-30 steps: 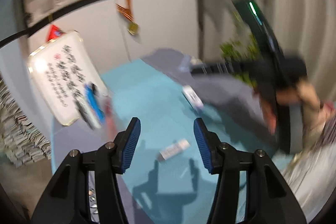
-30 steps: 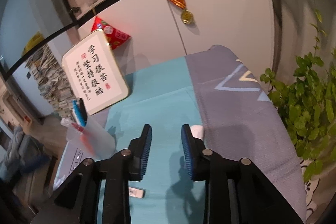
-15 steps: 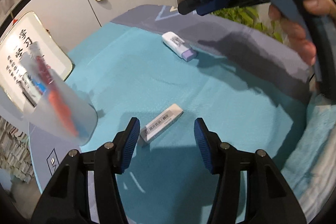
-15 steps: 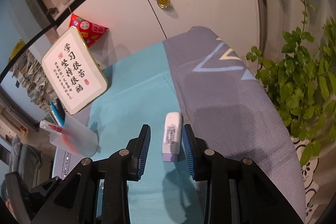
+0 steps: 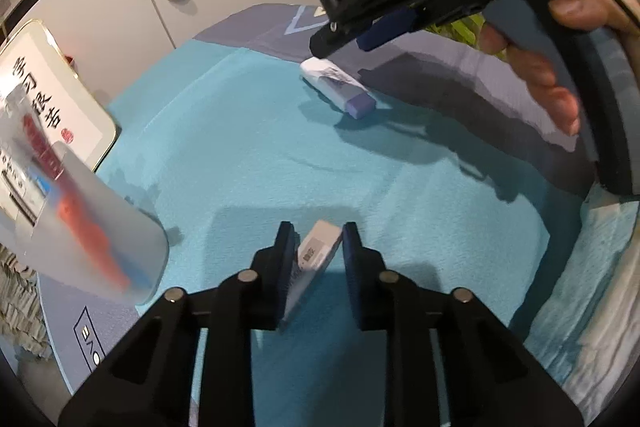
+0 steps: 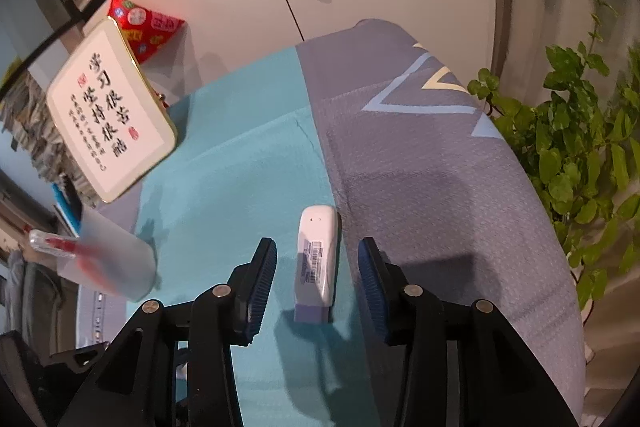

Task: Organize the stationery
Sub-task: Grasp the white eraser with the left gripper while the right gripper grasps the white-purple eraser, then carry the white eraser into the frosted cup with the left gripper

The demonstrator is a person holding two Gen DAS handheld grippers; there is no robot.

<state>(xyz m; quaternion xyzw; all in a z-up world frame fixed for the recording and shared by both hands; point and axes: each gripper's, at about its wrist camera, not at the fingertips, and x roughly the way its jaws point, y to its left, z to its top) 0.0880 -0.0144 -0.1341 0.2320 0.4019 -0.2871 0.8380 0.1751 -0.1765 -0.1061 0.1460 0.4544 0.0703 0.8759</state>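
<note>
Left tool just closed, pinching the eraser right of the cup. Right tool just spread, straddling the correction tape w/o touching. Neither's in the cup yet; both left.

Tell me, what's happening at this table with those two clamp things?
A person is tidying stationery with a handheld gripper in each hand. The left gripper has just closed on a white eraser lying on the teal cloth. The right gripper has just been opening and now straddles a white correction tape without touching it. A frosted pen cup stands nearby.
</note>
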